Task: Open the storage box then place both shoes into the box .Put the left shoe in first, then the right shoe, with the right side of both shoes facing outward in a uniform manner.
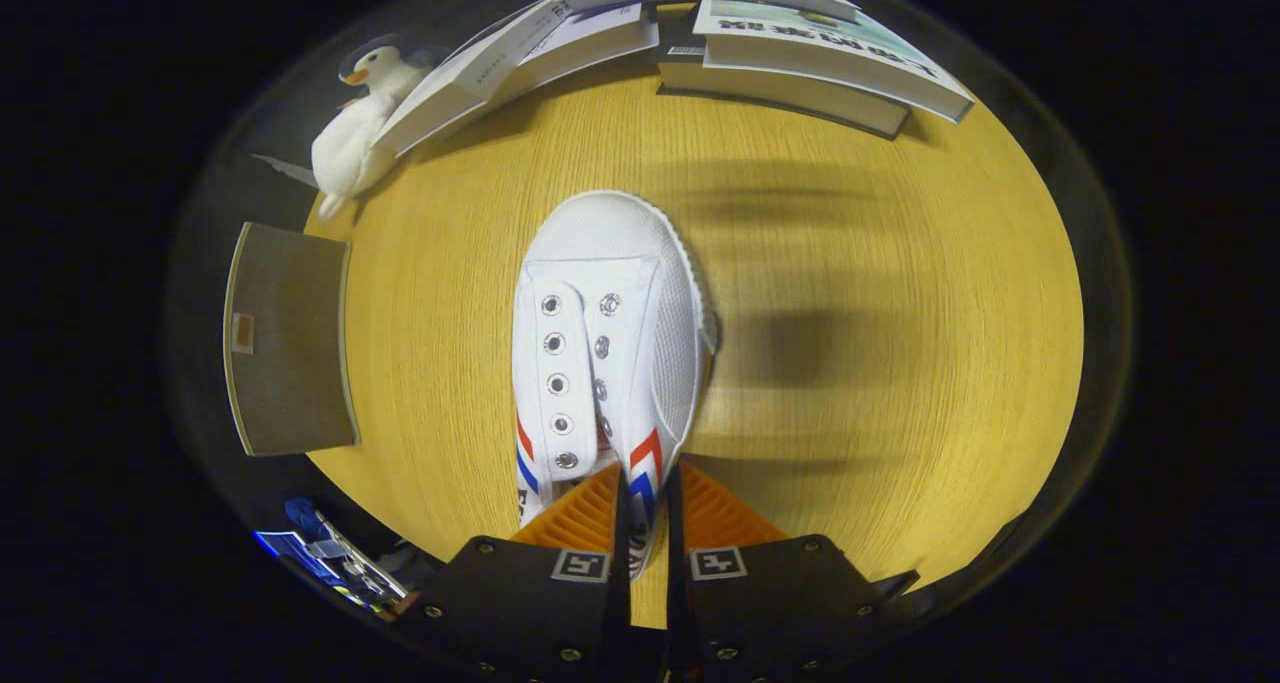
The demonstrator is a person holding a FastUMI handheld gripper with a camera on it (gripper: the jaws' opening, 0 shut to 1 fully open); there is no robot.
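Gripper [645,483] pinches shoe [605,343] (toe ahead).

Staged home corner inside recording booth. Wood-grain table [850,383] as worktop. Books [800,53] stacked along far edge, 12 to 1 o'clock from fingers; more books [510,63] leaning at 11. Plush penguin [355,128] at 10 o'clock, beside leaning books. Grey mat [285,343] off table's edge at 9. Dark surround beyond table.
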